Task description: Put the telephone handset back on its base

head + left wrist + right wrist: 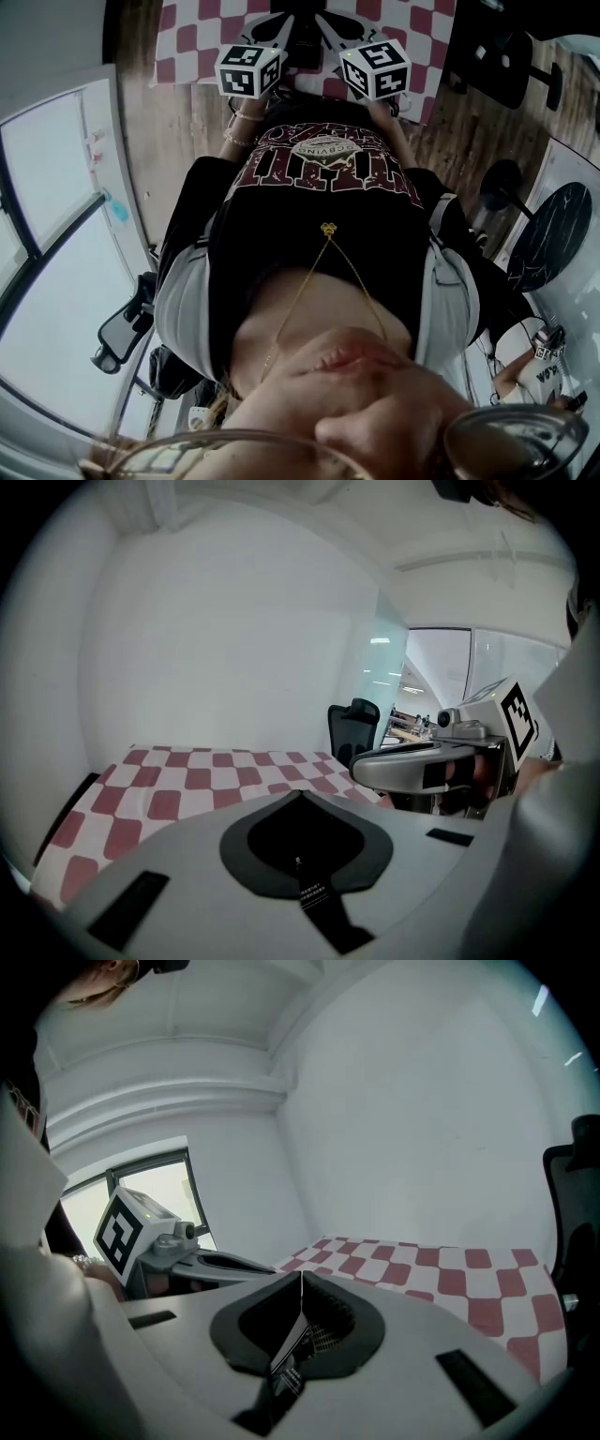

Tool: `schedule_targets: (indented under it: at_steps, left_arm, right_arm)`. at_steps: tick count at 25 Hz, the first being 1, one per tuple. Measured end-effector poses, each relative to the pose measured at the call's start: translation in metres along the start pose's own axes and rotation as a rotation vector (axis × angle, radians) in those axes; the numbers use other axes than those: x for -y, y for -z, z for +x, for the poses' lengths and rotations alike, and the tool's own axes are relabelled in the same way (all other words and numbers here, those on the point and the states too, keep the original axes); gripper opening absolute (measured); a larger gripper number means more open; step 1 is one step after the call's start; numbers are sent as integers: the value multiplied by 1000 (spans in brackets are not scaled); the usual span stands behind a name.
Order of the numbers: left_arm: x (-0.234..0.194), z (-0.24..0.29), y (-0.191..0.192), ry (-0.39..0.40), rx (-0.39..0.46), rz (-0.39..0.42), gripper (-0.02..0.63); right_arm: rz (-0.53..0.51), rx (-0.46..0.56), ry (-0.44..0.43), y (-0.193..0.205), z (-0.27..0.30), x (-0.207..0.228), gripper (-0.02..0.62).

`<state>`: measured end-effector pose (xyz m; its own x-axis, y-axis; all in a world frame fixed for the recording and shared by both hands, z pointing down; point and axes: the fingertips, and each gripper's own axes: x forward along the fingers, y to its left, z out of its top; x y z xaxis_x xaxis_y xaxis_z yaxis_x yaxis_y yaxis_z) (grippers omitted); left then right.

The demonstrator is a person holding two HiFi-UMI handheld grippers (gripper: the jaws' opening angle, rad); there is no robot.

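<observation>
Neither the telephone handset nor its base showed in any view, so where they stood could not be told. The red-and-white checked cloth [187, 782], which both gripper views looked across, lay bare as far as its visible part went.

The left gripper [300, 794] was clenched, its jaws meeting along a single seam with nothing between them. The right gripper [300, 1277] was clenched in the same way and was just as empty. In the head view the two were held side by side in front of the person's chest, tips over the near edge of the cloth, which lay on a wooden surface [169, 141]. A black office chair [352, 726] stood beyond the cloth's far side.

With no handset in either grip and no phone in sight, the task looked either not yet begun or already finished. The pictures did not settle which. If it was unbegun, finding the handset, grasping it and seating it on the base all remained.
</observation>
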<state>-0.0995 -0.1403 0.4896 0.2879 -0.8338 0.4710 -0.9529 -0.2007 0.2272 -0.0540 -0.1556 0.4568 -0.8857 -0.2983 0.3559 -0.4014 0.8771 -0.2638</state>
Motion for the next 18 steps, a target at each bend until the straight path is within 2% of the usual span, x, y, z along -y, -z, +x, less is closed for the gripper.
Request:
schedule_targets:
  at_steps: [6, 12, 18]
  left_arm:
    - [0, -6, -27, -27, 48, 77, 11]
    - [0, -15, -58, -31, 108, 104, 11]
    - [0, -23, -86, -57, 157, 166, 11]
  right_arm:
    - [-5, 40, 5, -20, 2, 0, 21]
    - [-25, 69, 0, -38, 3, -5, 21]
    - [-45, 108, 0, -58, 3, -6, 21]
